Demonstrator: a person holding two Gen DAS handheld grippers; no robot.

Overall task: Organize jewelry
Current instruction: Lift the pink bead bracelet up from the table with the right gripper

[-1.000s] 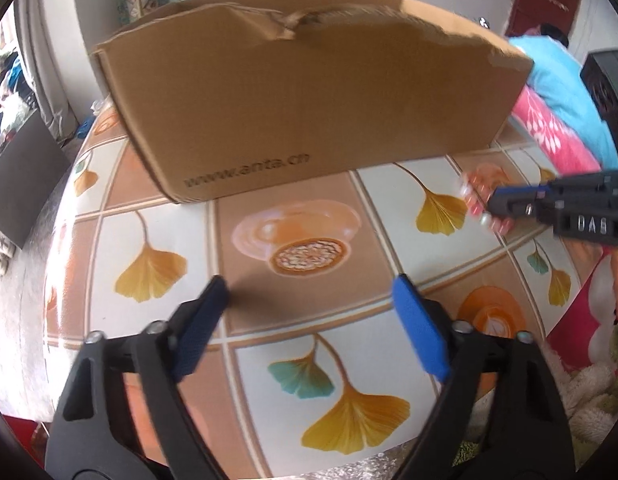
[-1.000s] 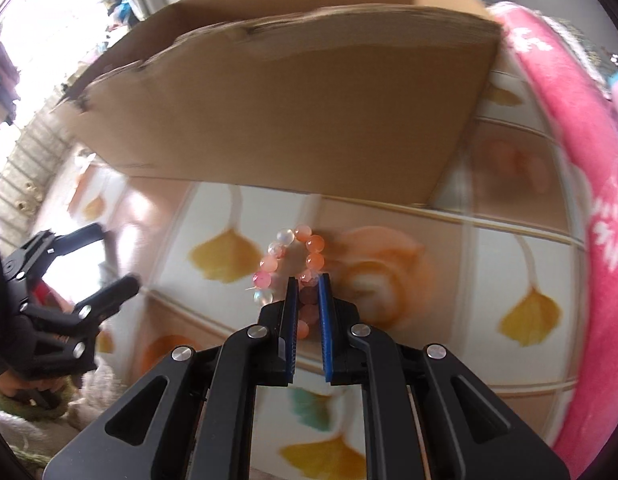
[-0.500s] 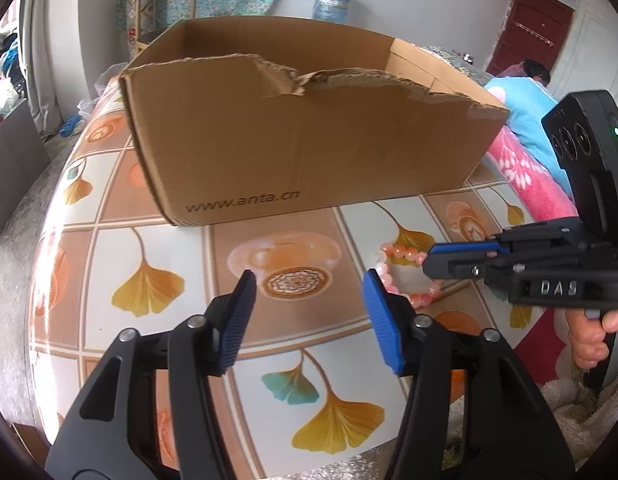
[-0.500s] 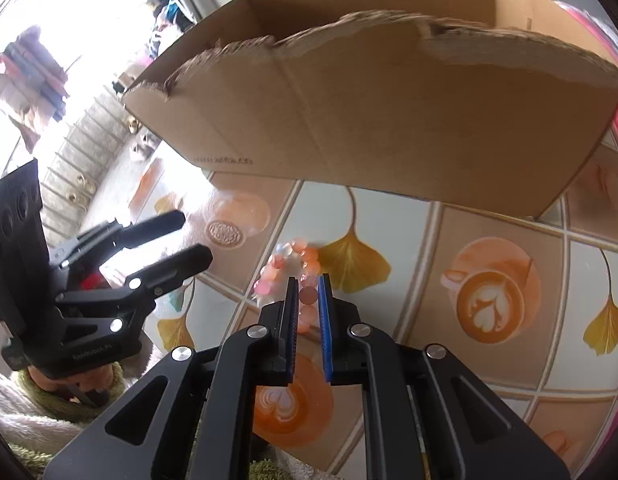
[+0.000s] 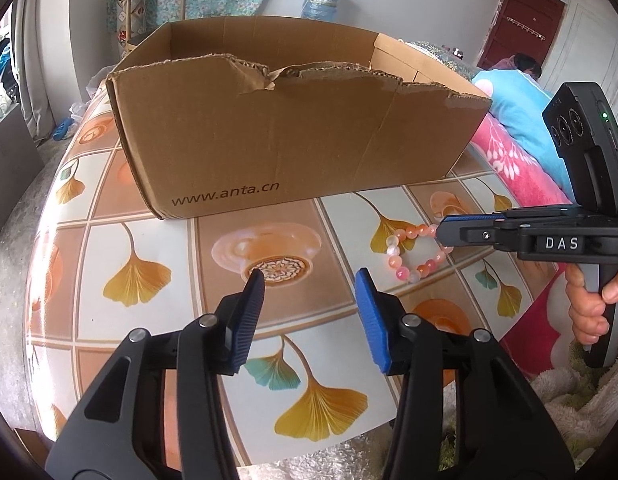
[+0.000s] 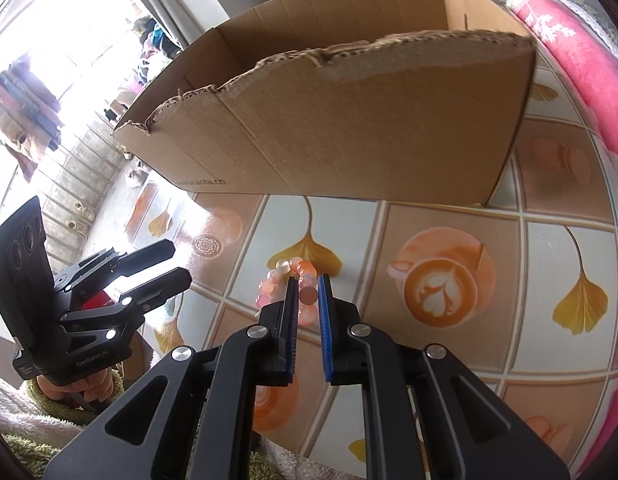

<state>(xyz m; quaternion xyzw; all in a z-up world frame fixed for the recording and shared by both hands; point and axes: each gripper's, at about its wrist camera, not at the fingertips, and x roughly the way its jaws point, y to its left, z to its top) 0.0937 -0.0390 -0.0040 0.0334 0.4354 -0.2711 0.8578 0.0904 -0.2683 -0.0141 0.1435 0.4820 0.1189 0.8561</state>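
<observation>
right hand-held gripper [image 6: 307, 280] clamped on a bead bracelet [image 5: 413, 252] — pink, peach and milky beads, one bead pinched between the blue pads, the rest of the loop hanging out past the tips toward the left gripper's side. whether the loop rests on the worktop [image 5: 213, 304] or hangs just over it, cannot tell. left hand-held gripper [image 5: 310, 284] empty, its jaws partway apart and closing, nothing between them; it hovers over the worktop near the bracelet, apart from it. worktop covered in a patterned sheet: ginkgo leaves, coffee cups, tan and pale squares. cardboard box [image 5: 293, 136] stands just behind the bracelet, open-topped, near wall torn ragged along its upper edge, "www.anta.cn" printed low on that wall — this wall rises between both grippers and the box interior. what lies inside the box is hidden from both views. a hand [image 5: 593, 304] grips the right gripper's handle at the right edge of the left wrist view. beyond: pink floral bedding [image 6: 589, 80] along the worktop's right side, blue bedding farther back, a water bottle [image 5: 321, 0] and a wooden chair against the far wall, a dark red door at right.
</observation>
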